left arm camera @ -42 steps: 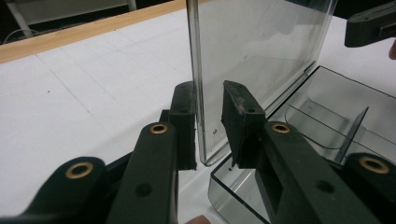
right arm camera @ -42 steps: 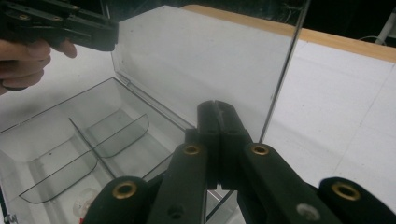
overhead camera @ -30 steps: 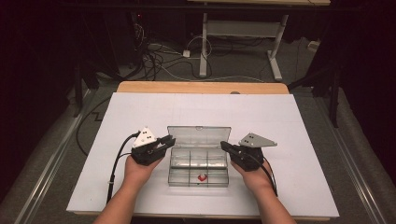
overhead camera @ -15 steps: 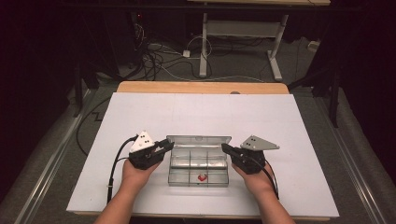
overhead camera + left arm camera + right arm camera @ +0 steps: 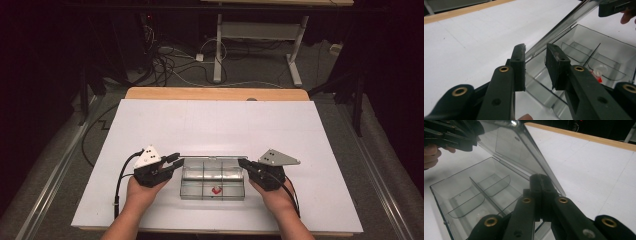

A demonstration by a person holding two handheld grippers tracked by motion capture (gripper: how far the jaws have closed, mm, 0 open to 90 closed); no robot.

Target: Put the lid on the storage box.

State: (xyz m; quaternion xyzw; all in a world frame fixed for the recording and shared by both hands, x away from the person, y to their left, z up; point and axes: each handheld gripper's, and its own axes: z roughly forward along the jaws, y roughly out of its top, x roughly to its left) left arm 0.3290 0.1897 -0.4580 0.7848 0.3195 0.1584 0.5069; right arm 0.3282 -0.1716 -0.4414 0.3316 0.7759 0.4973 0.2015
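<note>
I had the left claw (image 5: 173, 160) at the left end of the clear compartment box (image 5: 212, 182), which sat near the bench's (image 5: 215, 120) near edge, about midway along it. In the left gripper view its jaws stood apart, straddling the raised edge of the lid (image 5: 564, 23) without clearly pressing on it. The lid itself stood tilted up over the tray, hinged along the far side. A small red piece (image 5: 216, 190) lay in a near compartment, roughly at the middle of the box. At the right end, the right claw (image 5: 242, 163) had its jaws together, clamped on the lid's corner, as the right gripper view (image 5: 541, 182) showed.
</note>
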